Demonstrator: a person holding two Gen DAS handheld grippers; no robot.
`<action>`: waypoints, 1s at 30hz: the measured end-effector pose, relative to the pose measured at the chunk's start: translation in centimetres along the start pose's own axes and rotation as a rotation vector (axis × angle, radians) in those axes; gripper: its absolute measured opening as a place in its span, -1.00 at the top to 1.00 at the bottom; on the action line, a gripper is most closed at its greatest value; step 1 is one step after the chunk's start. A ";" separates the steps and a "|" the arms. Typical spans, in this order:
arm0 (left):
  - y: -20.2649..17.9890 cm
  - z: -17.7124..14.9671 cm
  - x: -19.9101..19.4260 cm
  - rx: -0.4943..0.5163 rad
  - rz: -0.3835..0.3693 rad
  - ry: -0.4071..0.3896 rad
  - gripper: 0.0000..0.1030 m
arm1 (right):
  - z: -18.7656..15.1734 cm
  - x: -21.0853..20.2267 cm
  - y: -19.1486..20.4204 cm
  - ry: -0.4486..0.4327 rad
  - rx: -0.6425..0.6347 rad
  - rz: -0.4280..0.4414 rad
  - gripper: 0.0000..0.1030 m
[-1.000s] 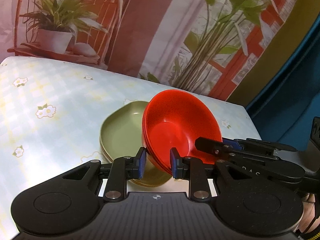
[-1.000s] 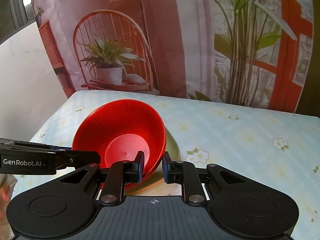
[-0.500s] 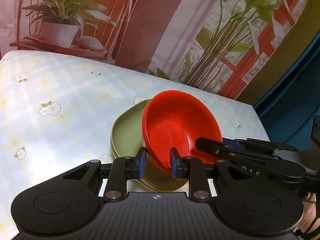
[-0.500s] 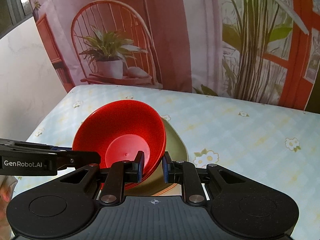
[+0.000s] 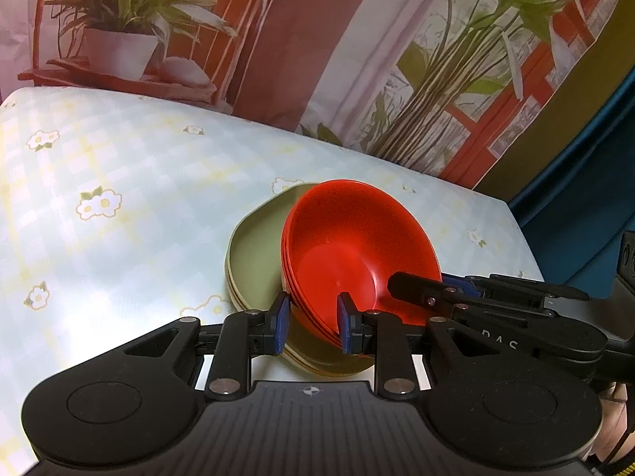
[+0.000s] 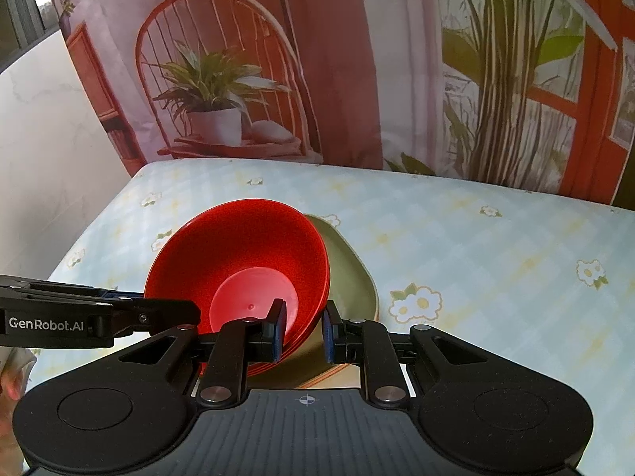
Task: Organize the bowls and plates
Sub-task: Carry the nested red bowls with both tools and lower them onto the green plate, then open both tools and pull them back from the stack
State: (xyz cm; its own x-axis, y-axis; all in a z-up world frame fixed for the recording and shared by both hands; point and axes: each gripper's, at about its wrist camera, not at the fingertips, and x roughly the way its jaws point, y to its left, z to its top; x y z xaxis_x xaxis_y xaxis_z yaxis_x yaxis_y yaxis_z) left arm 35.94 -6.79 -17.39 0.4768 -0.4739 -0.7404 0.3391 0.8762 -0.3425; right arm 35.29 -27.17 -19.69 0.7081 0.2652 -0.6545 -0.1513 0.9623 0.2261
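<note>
A stack of red bowls [image 5: 349, 250] sits tilted in a stack of olive-green plates [image 5: 258, 261] on the flowered tablecloth. My left gripper [image 5: 311, 323] is shut on the near left rim of the red bowls. My right gripper [image 6: 303, 329] is shut on the opposite rim of the same red bowls [image 6: 246, 261], with the green plates [image 6: 349, 277] just behind. The right gripper also shows in the left wrist view [image 5: 420, 293], and the left gripper in the right wrist view [image 6: 166, 313].
The table [image 6: 476, 246] has a pale blue checked cloth with flowers. A printed backdrop of a chair, potted plant and window [image 6: 222, 91] hangs behind it. The table's right edge [image 5: 520, 238] meets a dark blue surface.
Both grippers keep their hold on the red bowls. The bowls and plates have shifted slightly to the right and farther along the table in the left view; the cameras have tilted a little.
</note>
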 end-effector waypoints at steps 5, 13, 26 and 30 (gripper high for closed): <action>0.0 -0.3 0.4 -0.002 0.007 0.011 0.48 | -0.3 0.3 0.1 0.011 0.004 -0.003 0.66; 0.3 -1.2 0.8 -0.007 0.004 0.037 0.48 | -1.2 0.7 0.2 0.044 0.000 -0.013 0.66; -1.0 -1.2 -0.2 0.078 0.069 -0.017 0.10 | -1.3 -0.1 0.2 0.022 -0.008 -0.025 0.56; -1.5 -1.2 -1.9 0.105 0.100 -0.065 -0.14 | -1.2 -1.4 -0.2 -0.002 -0.003 -0.058 0.32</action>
State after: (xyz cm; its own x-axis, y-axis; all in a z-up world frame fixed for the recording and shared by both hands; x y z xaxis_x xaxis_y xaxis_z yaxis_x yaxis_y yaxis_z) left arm 33.59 -7.16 -16.15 0.5627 -0.3927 -0.7274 0.3685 0.9068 -0.2045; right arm 33.44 -27.62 -19.69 0.7169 0.2087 -0.6653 -0.1119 0.9762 0.1856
